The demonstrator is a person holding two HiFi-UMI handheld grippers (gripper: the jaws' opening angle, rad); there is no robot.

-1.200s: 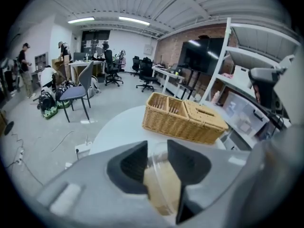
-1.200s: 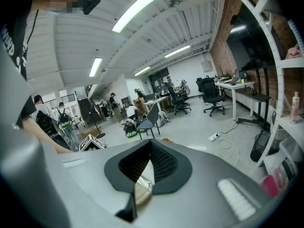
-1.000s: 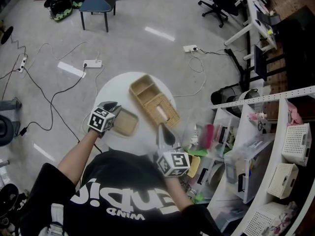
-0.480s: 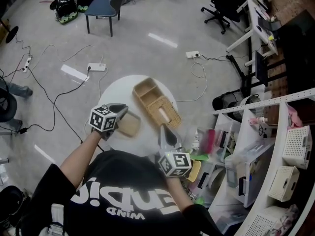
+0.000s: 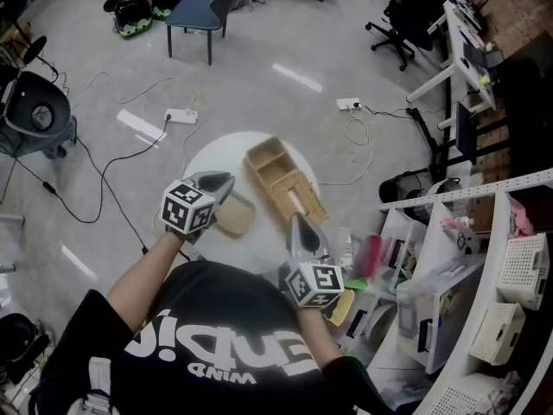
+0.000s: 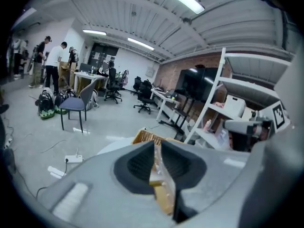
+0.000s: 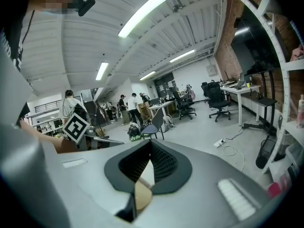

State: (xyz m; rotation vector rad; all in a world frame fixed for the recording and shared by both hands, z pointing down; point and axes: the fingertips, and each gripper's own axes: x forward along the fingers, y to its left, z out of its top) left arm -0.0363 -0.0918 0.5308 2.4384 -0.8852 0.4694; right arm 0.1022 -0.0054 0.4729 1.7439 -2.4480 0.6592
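Black T-shirt [image 5: 216,344], white lettering — left tongs [image 5: 228,178], right tongs [image 5: 298,220] grey.

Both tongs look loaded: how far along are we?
Done: both pickups. The left tongs are shut on a clear packet with tan contents, and the right tongs on a thin tan piece. In hand: both are held over the table, near the basket. Left: neither item is set down, and the basket's open compartments look empty.

A flat tan tray [image 5: 233,218] with rounded corners and a clear plastic cover sits left of centre in the head view, face up. At lower centre of the left gripper view it shows edge-on, pinched. A thin tan-and-white piece [image 7: 141,189] stands clamped at lower centre of the right gripper view.
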